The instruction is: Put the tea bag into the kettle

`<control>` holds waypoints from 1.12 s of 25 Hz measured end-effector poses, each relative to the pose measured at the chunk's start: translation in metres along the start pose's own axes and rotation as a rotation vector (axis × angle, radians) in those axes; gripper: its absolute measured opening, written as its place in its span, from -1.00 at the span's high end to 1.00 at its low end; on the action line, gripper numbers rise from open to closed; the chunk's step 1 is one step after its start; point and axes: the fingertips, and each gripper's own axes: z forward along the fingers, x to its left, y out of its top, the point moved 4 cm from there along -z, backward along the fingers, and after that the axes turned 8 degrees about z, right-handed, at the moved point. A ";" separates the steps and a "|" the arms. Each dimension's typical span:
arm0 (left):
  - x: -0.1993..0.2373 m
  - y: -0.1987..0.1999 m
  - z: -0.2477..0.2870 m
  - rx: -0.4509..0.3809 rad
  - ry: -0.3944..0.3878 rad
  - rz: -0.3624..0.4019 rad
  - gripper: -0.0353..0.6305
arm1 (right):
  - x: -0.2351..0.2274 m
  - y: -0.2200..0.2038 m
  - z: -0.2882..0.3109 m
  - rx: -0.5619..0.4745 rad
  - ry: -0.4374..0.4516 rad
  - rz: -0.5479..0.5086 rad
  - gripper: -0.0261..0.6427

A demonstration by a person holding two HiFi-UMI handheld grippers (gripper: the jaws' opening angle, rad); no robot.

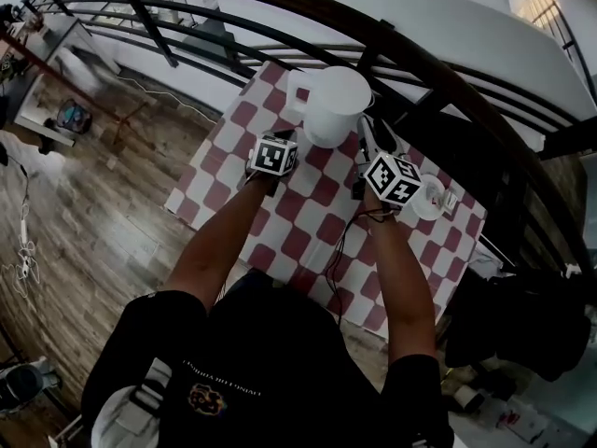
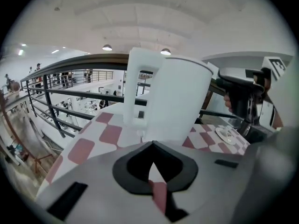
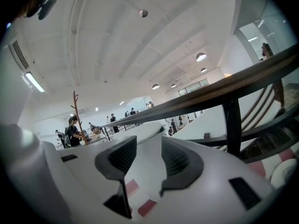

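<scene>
The tea bag [image 1: 435, 195] on its saucer [image 1: 420, 210] lies just right of your wide, empty right tongs [image 3: 145, 157], behind their tips; your closed, empty left tongs [image 2: 152, 143] face the kettle [image 2: 182, 97].

In the upper middle I see the kettle [image 1: 336, 104], plain white. The tablecloth [image 1: 308, 241] has dark red and white checks. The floor [image 1: 112, 213] at left is brown wood grain.

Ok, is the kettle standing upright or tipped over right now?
Upright. In the left gripper view the kettle stands on its base on the checked table, with its handle vertical.
</scene>
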 end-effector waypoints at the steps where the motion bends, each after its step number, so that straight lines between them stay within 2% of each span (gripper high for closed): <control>1: -0.001 0.008 -0.002 -0.011 0.004 0.004 0.90 | 0.003 -0.003 0.003 0.009 -0.003 -0.011 0.40; 6: -0.001 0.045 -0.021 -0.070 0.034 0.038 0.90 | 0.016 -0.006 0.013 0.028 0.007 -0.034 0.41; 12: 0.021 0.119 -0.055 -0.201 0.133 0.108 0.90 | 0.030 0.020 0.021 -0.014 0.040 -0.041 0.41; 15: 0.032 0.151 -0.067 -0.251 0.167 0.119 0.90 | 0.035 0.024 0.023 -0.019 0.046 -0.044 0.41; 19: 0.040 0.174 -0.065 -0.239 0.188 0.132 0.90 | 0.035 0.022 0.025 -0.007 0.037 -0.040 0.41; 23: 0.043 0.177 -0.055 -0.193 0.201 0.167 0.90 | 0.028 0.017 0.025 -0.001 0.014 -0.029 0.41; 28: 0.046 0.167 -0.044 -0.195 0.169 0.109 0.90 | 0.023 0.021 0.022 -0.039 0.015 0.007 0.40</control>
